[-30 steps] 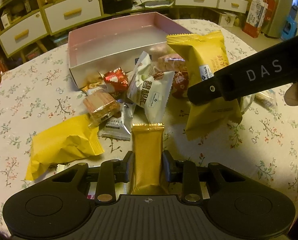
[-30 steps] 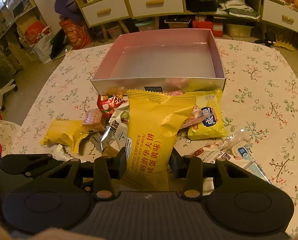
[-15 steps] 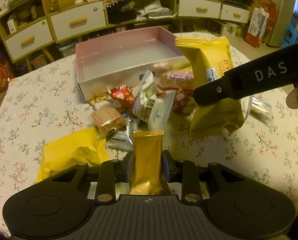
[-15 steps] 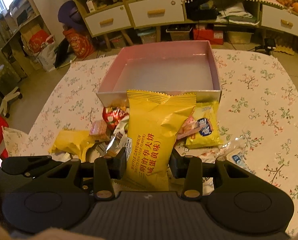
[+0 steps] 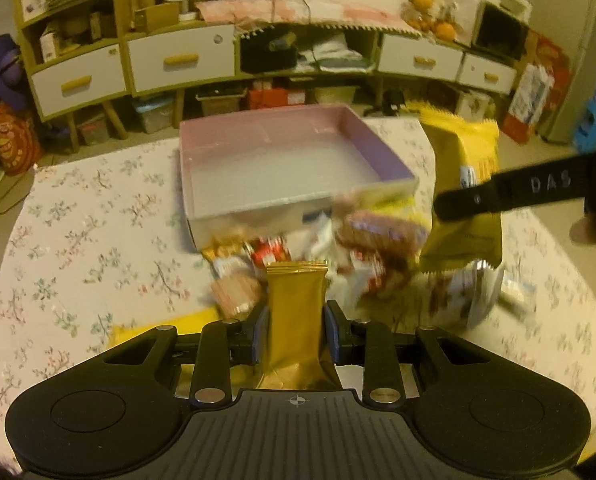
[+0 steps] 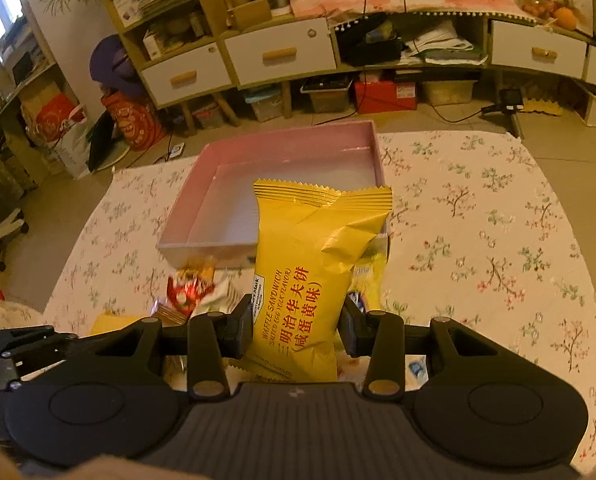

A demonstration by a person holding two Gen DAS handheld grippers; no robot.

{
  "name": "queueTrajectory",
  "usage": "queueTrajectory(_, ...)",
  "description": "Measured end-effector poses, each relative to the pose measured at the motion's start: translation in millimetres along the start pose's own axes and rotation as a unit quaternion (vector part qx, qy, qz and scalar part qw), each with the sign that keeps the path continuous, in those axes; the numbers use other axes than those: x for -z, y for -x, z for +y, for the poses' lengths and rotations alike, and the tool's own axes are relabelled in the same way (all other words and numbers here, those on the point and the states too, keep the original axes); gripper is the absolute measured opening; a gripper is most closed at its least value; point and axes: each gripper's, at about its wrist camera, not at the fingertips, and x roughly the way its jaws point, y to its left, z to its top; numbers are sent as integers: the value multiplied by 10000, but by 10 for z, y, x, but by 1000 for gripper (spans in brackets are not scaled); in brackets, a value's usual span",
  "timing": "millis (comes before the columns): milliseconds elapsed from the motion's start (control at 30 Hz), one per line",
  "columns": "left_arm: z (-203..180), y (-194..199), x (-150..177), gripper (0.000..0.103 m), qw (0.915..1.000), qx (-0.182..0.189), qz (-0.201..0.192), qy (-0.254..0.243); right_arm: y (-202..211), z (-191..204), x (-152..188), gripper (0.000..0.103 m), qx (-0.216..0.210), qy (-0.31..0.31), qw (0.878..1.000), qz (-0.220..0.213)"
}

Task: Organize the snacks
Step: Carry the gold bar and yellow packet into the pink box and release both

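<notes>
My left tool (image 5: 296, 334) grips one gold bar (image 5: 296, 312); my right tool (image 6: 297, 330) grips one yellow waffle pack (image 6: 310, 280). Both hang above the heap before the one pink box (image 5: 285, 196) mid-tabletop (image 6: 478, 240). I should clear its near wall, lower each flat inside, then release. The blurred heap I can't count.

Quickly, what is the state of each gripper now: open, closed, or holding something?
Left gripper: closed, holding the gold snack bar.
Right gripper: closed, holding the yellow waffle sandwich packet.
</notes>
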Motion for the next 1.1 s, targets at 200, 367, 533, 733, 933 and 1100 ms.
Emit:
queueTrajectory(200, 96, -33, -329, 27, 9997, -108, -190, 130, -162, -94, -246, 39, -117, -274, 9996, -4)
queueTrajectory(367, 141, -245, -628, 27, 9994, -236, -230, 83, -320, -148, -414, 39, -205, -374, 9991, -48)
queueTrajectory(533, 205, -555, -853, 27, 9988, -421, -240, 58, -560, -220, -582, 39, -238, -495, 9985, -3)
queueTrajectory(733, 257, -986, -987, 27, 9981, -587, -197, 59, -827, -259, -735, 39, -155, -362, 9992, 108)
queueTrajectory(933, 339, -1404, -1039, 27, 9967, -734, -23, 358, -1075, -243, -791, 39, -74, -143, 9987, 482)
queueTrajectory(1100, 353, -1575, -1059, 28, 9958, -812, 17, 416, -1183, -248, -783, 39, -15, -110, 9977, 669)
